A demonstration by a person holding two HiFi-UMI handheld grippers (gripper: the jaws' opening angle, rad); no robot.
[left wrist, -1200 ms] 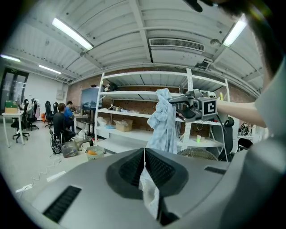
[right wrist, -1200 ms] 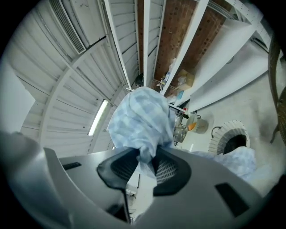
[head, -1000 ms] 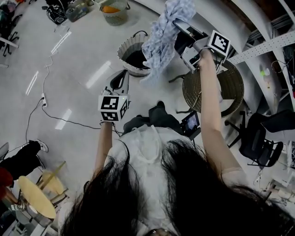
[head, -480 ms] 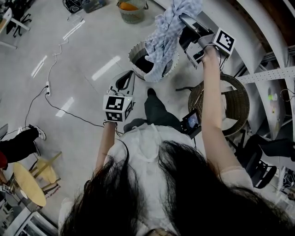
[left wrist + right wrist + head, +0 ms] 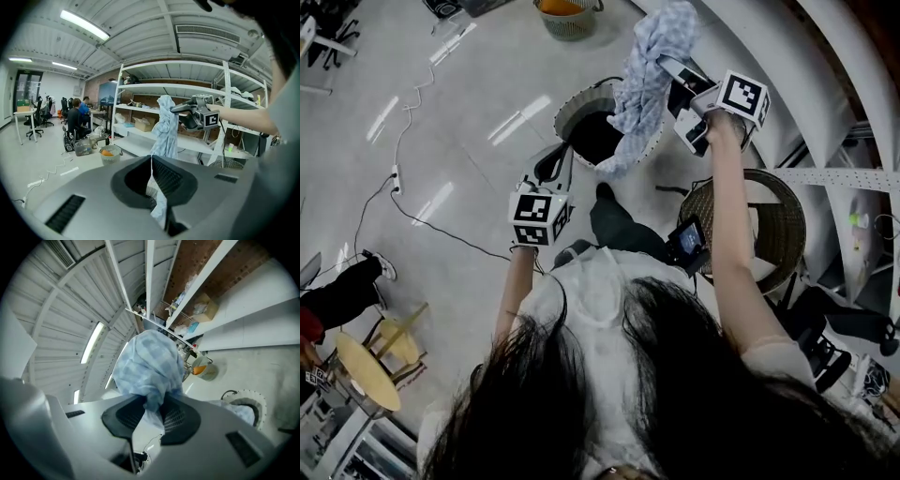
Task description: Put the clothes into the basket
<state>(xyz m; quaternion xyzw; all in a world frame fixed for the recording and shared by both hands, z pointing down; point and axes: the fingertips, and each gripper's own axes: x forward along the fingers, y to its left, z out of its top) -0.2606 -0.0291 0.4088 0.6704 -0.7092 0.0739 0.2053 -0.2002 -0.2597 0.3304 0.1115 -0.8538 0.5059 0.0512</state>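
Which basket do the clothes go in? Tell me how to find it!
Look at the shiny grey floor. The basket stands there just below the blue checked cloth hanging from the right gripper. It is the pale one with a dark inside, unlike the small basket holding something orange farther off.

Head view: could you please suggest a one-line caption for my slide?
Right tongs hold a blue checked cloth over the round basket on the floor.

Garment over basket; wicker chair rightward
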